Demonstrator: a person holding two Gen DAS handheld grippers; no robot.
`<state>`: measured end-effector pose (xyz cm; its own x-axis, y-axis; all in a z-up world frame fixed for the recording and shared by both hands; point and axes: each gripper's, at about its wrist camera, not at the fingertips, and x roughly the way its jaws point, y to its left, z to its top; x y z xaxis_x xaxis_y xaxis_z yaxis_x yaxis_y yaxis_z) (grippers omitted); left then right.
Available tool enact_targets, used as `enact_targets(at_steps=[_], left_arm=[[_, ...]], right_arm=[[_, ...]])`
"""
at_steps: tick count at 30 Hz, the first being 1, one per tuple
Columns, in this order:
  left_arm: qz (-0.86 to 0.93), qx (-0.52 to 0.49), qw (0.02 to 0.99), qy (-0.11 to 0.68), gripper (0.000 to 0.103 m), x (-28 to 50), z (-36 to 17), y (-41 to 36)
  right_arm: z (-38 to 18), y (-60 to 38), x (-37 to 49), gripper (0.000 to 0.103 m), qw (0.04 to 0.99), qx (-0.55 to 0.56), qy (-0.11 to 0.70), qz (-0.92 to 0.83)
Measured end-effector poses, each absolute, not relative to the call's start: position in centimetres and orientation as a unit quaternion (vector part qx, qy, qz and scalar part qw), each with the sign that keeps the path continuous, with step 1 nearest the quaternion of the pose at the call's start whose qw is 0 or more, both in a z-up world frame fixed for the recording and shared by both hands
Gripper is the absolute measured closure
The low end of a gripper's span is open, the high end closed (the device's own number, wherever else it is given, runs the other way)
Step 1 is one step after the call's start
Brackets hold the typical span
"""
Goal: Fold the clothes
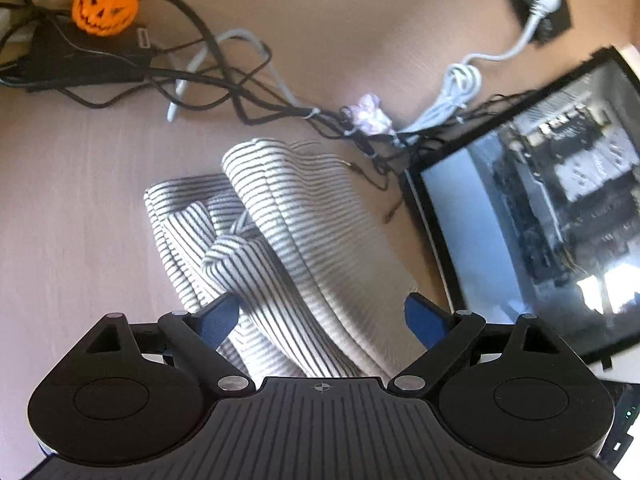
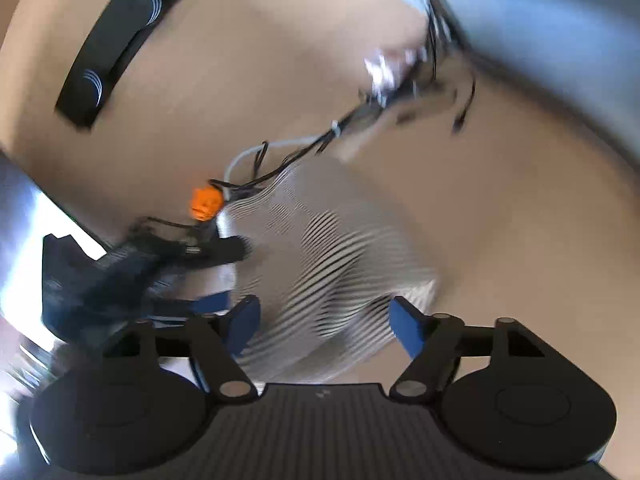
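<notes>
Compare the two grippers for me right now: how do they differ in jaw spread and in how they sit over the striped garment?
The left gripper has its jaws spread wider than the right gripper. The left's view is fairly sharp, the right's heavily smeared. The left straddles a bunched, rumpled part of the striped garment; the right sits over a flatter stretch near an edge. Both have blue pads, stand open, and have cloth between the fingers without pinching it.

I look down on a pale tan wood-grain surface (image 1: 80,200). At its far edge lie tangled black and white cables (image 1: 224,76) and an orange pumpkin figure (image 1: 105,6). A black-framed glossy screen (image 1: 532,216) reflects bright daylight.
</notes>
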<state>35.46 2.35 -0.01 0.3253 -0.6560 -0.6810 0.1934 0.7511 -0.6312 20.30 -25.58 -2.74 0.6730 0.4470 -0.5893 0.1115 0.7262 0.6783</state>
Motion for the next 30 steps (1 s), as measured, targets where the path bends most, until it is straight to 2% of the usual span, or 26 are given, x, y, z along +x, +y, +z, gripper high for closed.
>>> enact_targets(at_steps=[2,4,6,8,11,13,15,17,18,21,24,25,26,28,30], left_arm=[[-0.26,-0.213,0.785,0.521,0.012,35.9,-0.4,1.6],[-0.254,-0.206,0.786,0.524,0.015,36.2,-0.6,1.1],[-0.256,-0.195,0.793,0.517,0.021,36.4,-0.5,0.7],[-0.263,-0.188,0.798,0.509,0.039,36.7,-0.3,0.3],[-0.281,-0.194,0.791,0.508,0.046,37.6,-0.1,-0.3],[-0.304,-0.202,0.781,0.507,0.047,37.7,0.1,-0.8],[-0.311,-0.209,0.776,0.507,0.041,37.8,0.2,-1.2],[-0.31,-0.216,0.772,0.51,0.029,38.1,0.1,-1.4],[-0.305,-0.22,0.77,0.516,0.026,38.4,-0.2,-1.6],[-0.286,-0.234,0.76,0.534,0.023,39.2,-1.2,-2.1],[-0.268,-0.235,0.766,0.535,0.023,40.1,-1.3,-2.8],[-0.263,-0.231,0.77,0.533,0.027,40.3,-1.2,-3.0],[-0.264,-0.22,0.776,0.529,0.044,40.6,-1.1,-3.2],[-0.276,-0.201,0.786,0.516,0.06,40.8,-0.5,-3.3],[-0.305,-0.201,0.788,0.495,0.066,40.5,0.5,-2.5]], right_arm=[[-3.9,-25.1,20.8,0.04,0.828,0.382,0.399,0.096],[-4.6,-24.6,21.0,0.052,0.827,0.384,0.4,0.095],[-5.1,-24.1,21.8,0.056,0.835,0.374,0.391,0.096],[-4.9,-24.3,22.6,0.06,0.847,0.359,0.381,0.095],[-3.3,-25.4,23.8,0.064,0.879,0.3,0.361,0.082],[-2.0,-26.2,24.6,0.064,0.902,0.251,0.345,0.07],[-1.7,-27.0,25.4,0.063,0.901,0.24,0.353,0.073],[-2.3,-27.1,25.9,0.062,0.89,0.251,0.371,0.082],[-2.6,-26.7,25.7,0.061,0.889,0.246,0.377,0.083],[-3.9,-25.5,24.9,0.057,0.888,0.241,0.383,0.084],[-4.4,-25.1,24.7,0.058,0.889,0.25,0.373,0.091],[-3.9,-24.8,24.6,0.062,0.896,0.235,0.365,0.089],[-3.5,-24.5,24.5,0.065,0.903,0.22,0.358,0.088],[-2.1,-23.7,24.1,0.071,0.919,0.185,0.338,0.083],[-0.3,-22.8,23.1,0.072,0.93,0.161,0.317,0.091]])
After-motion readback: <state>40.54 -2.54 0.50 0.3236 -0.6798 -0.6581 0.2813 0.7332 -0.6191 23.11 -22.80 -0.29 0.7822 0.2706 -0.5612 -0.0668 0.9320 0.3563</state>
